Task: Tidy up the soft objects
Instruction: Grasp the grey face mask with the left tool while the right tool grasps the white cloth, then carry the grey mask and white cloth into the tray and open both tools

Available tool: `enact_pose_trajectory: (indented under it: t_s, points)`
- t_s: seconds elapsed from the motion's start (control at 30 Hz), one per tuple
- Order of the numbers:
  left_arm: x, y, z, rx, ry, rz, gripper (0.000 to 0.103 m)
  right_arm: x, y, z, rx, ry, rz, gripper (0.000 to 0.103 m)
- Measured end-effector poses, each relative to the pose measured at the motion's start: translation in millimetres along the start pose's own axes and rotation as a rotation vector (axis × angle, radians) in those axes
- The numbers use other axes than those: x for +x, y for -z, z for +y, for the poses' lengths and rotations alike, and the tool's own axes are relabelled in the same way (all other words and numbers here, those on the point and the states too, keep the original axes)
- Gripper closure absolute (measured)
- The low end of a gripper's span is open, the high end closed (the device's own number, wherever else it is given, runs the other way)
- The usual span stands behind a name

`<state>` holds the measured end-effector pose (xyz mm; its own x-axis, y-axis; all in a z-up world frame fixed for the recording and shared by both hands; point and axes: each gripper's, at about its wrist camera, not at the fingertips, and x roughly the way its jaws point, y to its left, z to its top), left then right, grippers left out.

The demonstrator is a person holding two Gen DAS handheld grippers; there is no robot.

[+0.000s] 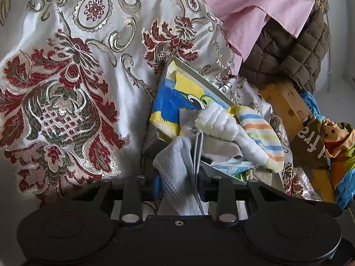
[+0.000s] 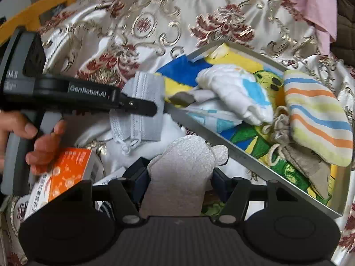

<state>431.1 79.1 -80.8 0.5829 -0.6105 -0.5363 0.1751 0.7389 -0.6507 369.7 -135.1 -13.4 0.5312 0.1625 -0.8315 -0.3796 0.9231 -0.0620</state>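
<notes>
My left gripper (image 1: 178,186) is shut on a light grey mesh cloth (image 1: 175,166) and holds it at the near rim of a tin tray (image 1: 199,71) with a blue, yellow and green cartoon print. In the right wrist view the left gripper (image 2: 155,108) holds the same grey cloth (image 2: 144,115) at the tray's left edge (image 2: 210,137). In the tray lie a white sock (image 2: 235,93), a striped sock (image 2: 317,115) and a beige drawstring pouch (image 2: 295,153). My right gripper (image 2: 179,173) is shut on a fuzzy grey-white sock (image 2: 179,168), just short of the tray.
A white brocade bedspread (image 1: 66,84) with red flowers lies under everything. Pink cloth (image 1: 255,0) and a brown quilted jacket (image 1: 288,51) hang at the back right over a yellow wooden frame (image 1: 286,104). An orange and white box (image 2: 66,173) lies at the lower left.
</notes>
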Motion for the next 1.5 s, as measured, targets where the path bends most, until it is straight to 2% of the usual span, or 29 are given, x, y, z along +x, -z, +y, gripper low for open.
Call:
enact_pose_trajectory:
  t_s: [0.13, 0.2, 0.27, 0.57, 0.7, 0.8, 0.83, 1.03, 1.13, 1.33, 1.4, 1.5]
  points:
    - [-6.6, -0.8, -4.4, 0.014, -0.012, -0.033, 0.078, -11.6, -0.5, -3.9, 0.041, 0.019, -0.059, 0.037]
    - [-9.9, -1.7, -5.9, 0.016, -0.007, -0.047, 0.086, -15.6, -1.1, -5.3, 0.053, 0.026, -0.086, 0.037]
    - [-13.1, -3.4, -6.4, 0.003, 0.009, -0.057, 0.087, -19.8, -2.8, -6.5, 0.063, 0.031, -0.111, 0.037]
    - [-26.0, -11.0, -0.6, -0.082, 0.174, -0.105, 0.087, -29.1, -13.7, -7.0, 0.078, 0.046, -0.188, 0.037]
    - [-36.3, -16.0, -3.7, -0.069, 0.215, -0.196, 0.087, -32.7, -27.9, -16.2, 0.105, 0.059, -0.257, 0.037]
    - [-40.0, -22.8, -9.3, -0.026, 0.189, -0.267, 0.087, -26.0, -44.1, -27.9, 0.135, 0.072, -0.301, 0.037]
    - [-36.4, -26.0, -11.6, -0.019, 0.182, -0.263, 0.087, -22.5, -49.2, -32.4, 0.157, 0.077, -0.313, 0.037]
    - [1.2, -64.9, -28.5, 0.030, 0.126, -0.226, 0.086, 9.3, -74.8, -62.0, 0.231, 0.103, -0.307, 0.037]
    - [26.2, -82.2, -38.0, 0.093, 0.070, -0.192, 0.086, 24.2, -84.1, -74.2, 0.250, 0.120, -0.309, 0.037]
    - [62.9, -92.8, -48.5, 0.171, -0.031, -0.126, 0.085, 48.0, -95.0, -97.7, 0.331, 0.118, -0.302, 0.036]
    - [69.5, -93.2, -51.2, 0.176, -0.052, -0.112, 0.085, 53.6, -95.7, -101.3, 0.337, 0.110, -0.290, 0.036]
    - [78.5, -90.2, -61.5, 0.235, -0.105, -0.091, 0.084, 58.6, -94.0, -102.0, 0.334, 0.115, -0.284, 0.036]
